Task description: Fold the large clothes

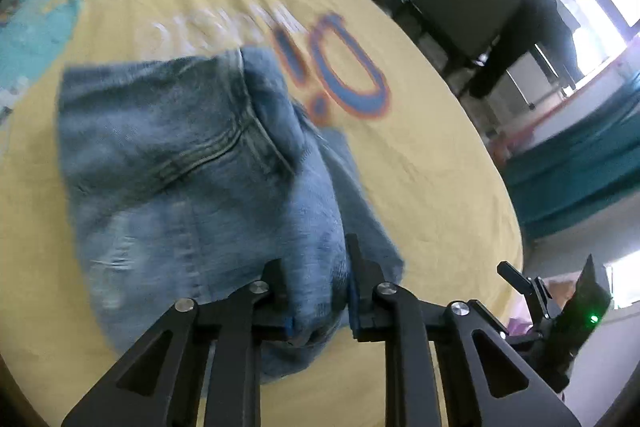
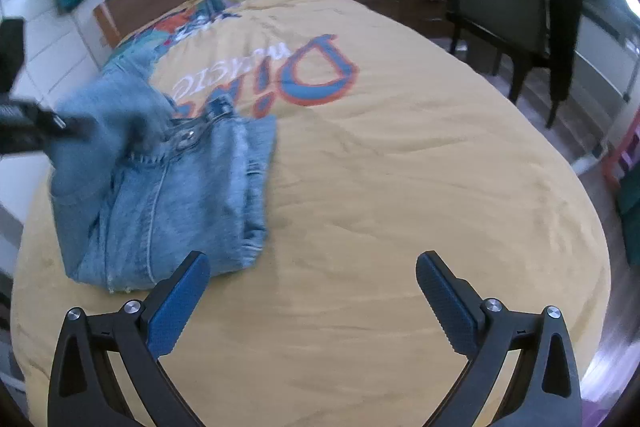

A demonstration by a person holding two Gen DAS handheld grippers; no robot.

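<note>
The yellow bed (image 2: 400, 167) carries my jeans (image 2: 160, 195), already folded, long axis running from near edge toward the headboard. I'm mid-fold: my left gripper (image 1: 316, 279) pinches a denim bunch. Next, lay it flat. My right gripper (image 2: 312, 291) hangs open, empty.

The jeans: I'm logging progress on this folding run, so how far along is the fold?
Done: the jeans already lie doubled into a short stack on the yellow duvet. In hand: the left gripper is shut on a bunch of denim at one end. The right gripper is open and empty over bare duvet. Left: laying that end down and flattening the loose, uneven layers.
</note>
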